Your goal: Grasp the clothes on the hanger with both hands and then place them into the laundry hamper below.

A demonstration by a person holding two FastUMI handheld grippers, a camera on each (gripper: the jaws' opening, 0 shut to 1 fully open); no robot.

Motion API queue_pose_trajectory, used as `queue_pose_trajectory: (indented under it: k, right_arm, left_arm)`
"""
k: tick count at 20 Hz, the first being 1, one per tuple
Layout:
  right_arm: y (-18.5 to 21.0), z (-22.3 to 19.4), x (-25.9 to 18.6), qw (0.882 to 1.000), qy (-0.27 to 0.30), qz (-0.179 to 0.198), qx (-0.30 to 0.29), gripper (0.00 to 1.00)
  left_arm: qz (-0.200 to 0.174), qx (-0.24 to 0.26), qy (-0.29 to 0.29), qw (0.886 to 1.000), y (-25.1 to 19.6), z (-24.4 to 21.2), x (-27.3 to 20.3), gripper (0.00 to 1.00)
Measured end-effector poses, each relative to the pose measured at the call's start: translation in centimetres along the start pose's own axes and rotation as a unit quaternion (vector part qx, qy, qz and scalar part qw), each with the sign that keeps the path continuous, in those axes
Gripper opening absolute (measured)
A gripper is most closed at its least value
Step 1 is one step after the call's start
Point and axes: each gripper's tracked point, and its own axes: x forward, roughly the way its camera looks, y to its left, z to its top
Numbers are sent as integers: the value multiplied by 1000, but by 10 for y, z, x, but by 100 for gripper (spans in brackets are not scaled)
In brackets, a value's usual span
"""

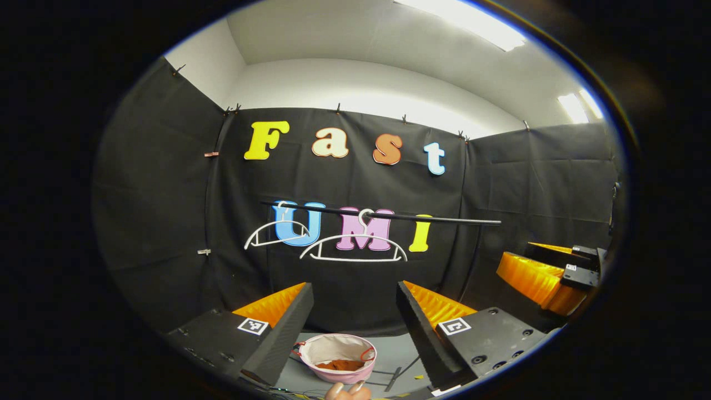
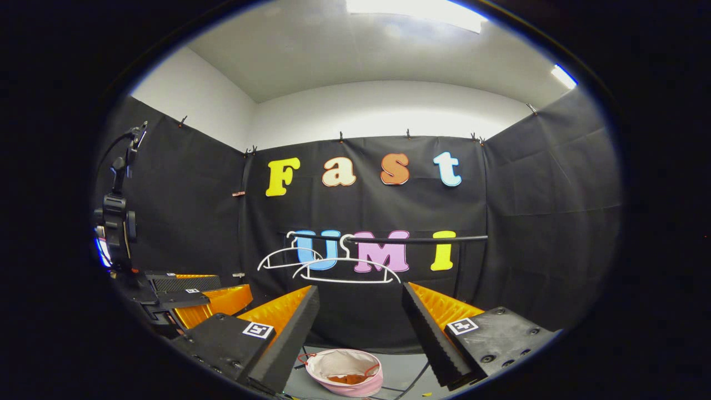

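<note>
Two bare white hangers (image 1: 354, 248) (image 2: 347, 270) hang on a black rail (image 1: 444, 219) (image 2: 422, 240) against the back wall. Below it a pink laundry hamper (image 1: 355, 378) (image 2: 362, 388) stands on the grey floor, and a brown-orange garment (image 1: 340, 365) (image 2: 345, 379) lies inside. My left gripper (image 1: 354, 286) is open, raised well above the hamper, with nothing between its fingers. My right gripper (image 2: 361, 288) is open too, just as high and holding nothing. In the left gripper view the right gripper (image 1: 516, 258) is off to the right. In the right gripper view the left gripper (image 2: 233, 283) sits at the left.
A black stand with a device (image 2: 116, 222) rises at the left in the right gripper view. Cables (image 1: 397, 378) trail across the floor beside the hamper. Fingertips of a hand (image 1: 347, 391) show at the bottom edge of the left gripper view.
</note>
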Motion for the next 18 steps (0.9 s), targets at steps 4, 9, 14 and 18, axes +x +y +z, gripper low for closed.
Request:
queue_pose_trajectory:
  k: [4,9,14,18]
  right_arm:
    - [-5,2,-2,1000,1,-4,1,97]
    - [-8,7,-8,1000,-3,-4,0,97]
    - [-16,8,-12,1000,-2,-11,3,97]
    - [-21,9,-16,1000,-1,-15,6,97]
  left_arm:
    - [-10,8,-1,1000,-13,0,-2,95]
    - [-21,6,2,1000,-23,0,-2,95]
    - [-40,-6,4,999,-36,1,0,95]
    - [-55,-15,5,998,-44,4,-2,95]
